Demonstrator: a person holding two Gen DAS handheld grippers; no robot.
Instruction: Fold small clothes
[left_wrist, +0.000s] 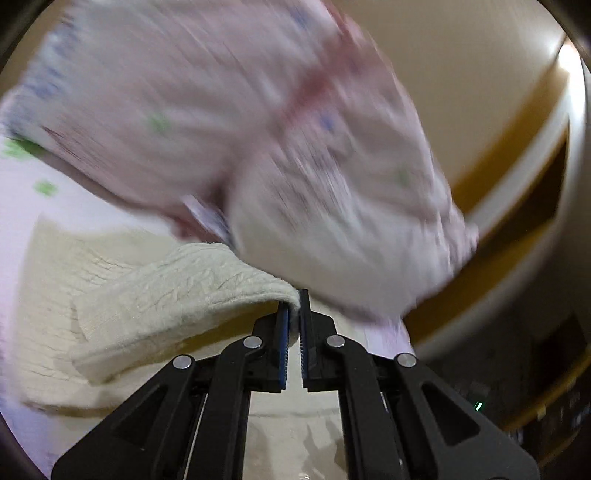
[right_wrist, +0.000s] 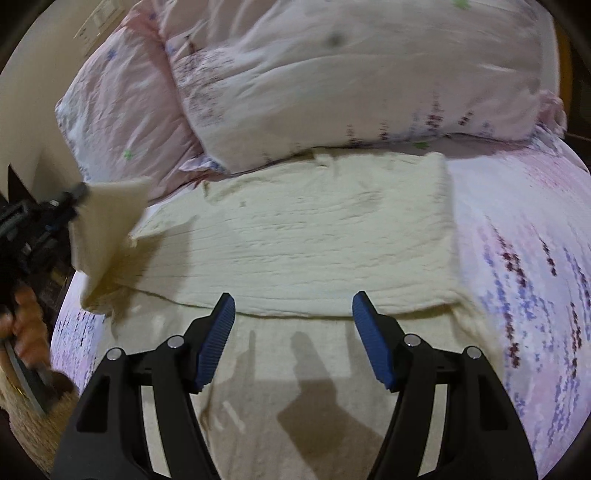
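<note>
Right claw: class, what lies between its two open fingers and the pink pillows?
In the right wrist view, only the cream garment, spread flat on the bedsheet, lies between the right claw and the pillows.

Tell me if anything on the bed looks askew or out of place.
Only one thing: the cream garment lies flat except its left corner, pinched in the shut left gripper and lifted off the bedsheet. The right gripper hangs open over the near edge, holding nothing. No damage shows.
</note>
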